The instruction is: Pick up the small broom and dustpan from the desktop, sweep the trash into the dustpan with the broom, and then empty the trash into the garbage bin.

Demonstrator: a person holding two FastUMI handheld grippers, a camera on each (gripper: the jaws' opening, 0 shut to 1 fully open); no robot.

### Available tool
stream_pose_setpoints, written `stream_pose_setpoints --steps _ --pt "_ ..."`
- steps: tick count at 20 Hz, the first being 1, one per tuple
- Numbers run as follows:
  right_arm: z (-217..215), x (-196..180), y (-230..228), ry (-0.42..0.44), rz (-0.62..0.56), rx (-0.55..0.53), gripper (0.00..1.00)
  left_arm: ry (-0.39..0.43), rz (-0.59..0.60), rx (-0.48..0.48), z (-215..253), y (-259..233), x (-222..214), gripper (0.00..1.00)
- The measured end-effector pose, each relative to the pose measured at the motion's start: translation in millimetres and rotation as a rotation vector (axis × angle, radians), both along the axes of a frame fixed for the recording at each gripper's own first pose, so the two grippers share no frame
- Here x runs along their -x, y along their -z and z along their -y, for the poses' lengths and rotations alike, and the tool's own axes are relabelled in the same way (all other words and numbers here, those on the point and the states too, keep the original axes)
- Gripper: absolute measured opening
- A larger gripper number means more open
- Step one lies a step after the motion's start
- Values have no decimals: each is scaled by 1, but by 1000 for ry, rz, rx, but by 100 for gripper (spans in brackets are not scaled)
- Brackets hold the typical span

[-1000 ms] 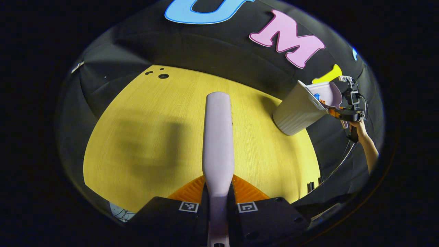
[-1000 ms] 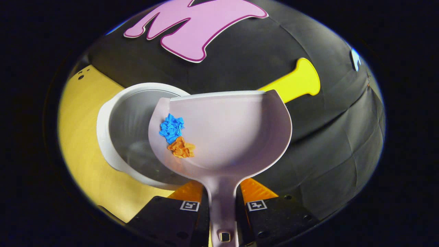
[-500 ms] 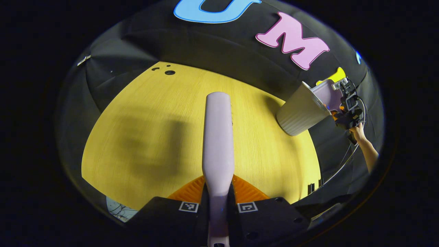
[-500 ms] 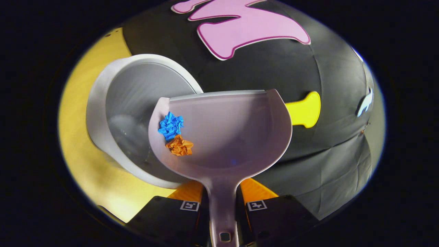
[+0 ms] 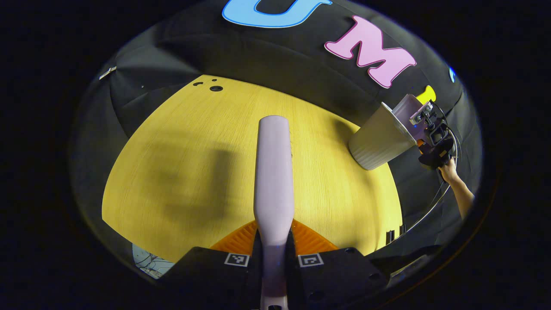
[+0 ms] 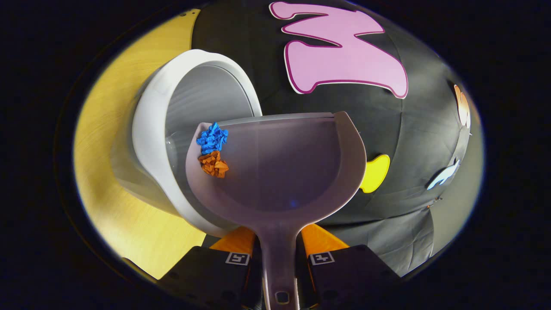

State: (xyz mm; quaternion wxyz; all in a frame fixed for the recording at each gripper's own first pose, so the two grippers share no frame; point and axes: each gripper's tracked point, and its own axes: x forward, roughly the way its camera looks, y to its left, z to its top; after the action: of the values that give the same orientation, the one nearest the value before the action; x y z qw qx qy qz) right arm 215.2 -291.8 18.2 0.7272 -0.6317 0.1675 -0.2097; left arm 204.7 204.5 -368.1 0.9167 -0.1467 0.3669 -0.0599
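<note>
Two paper scraps, one blue and one orange, sit against the dustpan's left wall, the blue one nearer the lip. My right gripper has both fingers pinched on the dustpan's handle, and I see the pan tipped over the open mouth of the bin, its left edge overlapping the bin's rim. My left gripper has its fingers pressed on the broom, whose pale handle runs straight ahead above the yellow table. From the left gripper view, the bin stands at the table's far right corner, with the dustpan at its rim and the right gripper beside it, held by a hand.
</note>
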Motion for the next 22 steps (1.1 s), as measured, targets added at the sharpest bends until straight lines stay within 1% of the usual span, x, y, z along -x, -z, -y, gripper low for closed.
stream_pose_setpoints --steps 2,5,6,8,12,14,17,20,22 --pt "4 4 -4 -18 -16 61 35 -4 -3 -3 -3 1 1 27" --pt "16 7 -14 -46 -49 182 35 -5 -5 -1 -4 1 1 27" --pt "13 6 -13 -63 -61 211 35 -3 -4 -3 -4 1 1 27" --pt "15 6 -12 -70 -72 216 35 -3 -2 -6 -4 0 1 27" --pt "19 6 -13 -38 -70 125 36 -8 -1 -8 -6 -1 1 27" --pt "24 7 -14 -21 -51 51 36 -11 -1 -14 -7 -2 0 27" --pt "28 6 -35 4 52 -94 36 -11 4 -25 -9 -6 -1 27" --pt "26 11 -68 24 181 -292 35 -3 14 -30 -6 -10 -4 27" --pt "26 15 -86 29 249 -398 36 4 21 -34 -1 -12 -5 27"
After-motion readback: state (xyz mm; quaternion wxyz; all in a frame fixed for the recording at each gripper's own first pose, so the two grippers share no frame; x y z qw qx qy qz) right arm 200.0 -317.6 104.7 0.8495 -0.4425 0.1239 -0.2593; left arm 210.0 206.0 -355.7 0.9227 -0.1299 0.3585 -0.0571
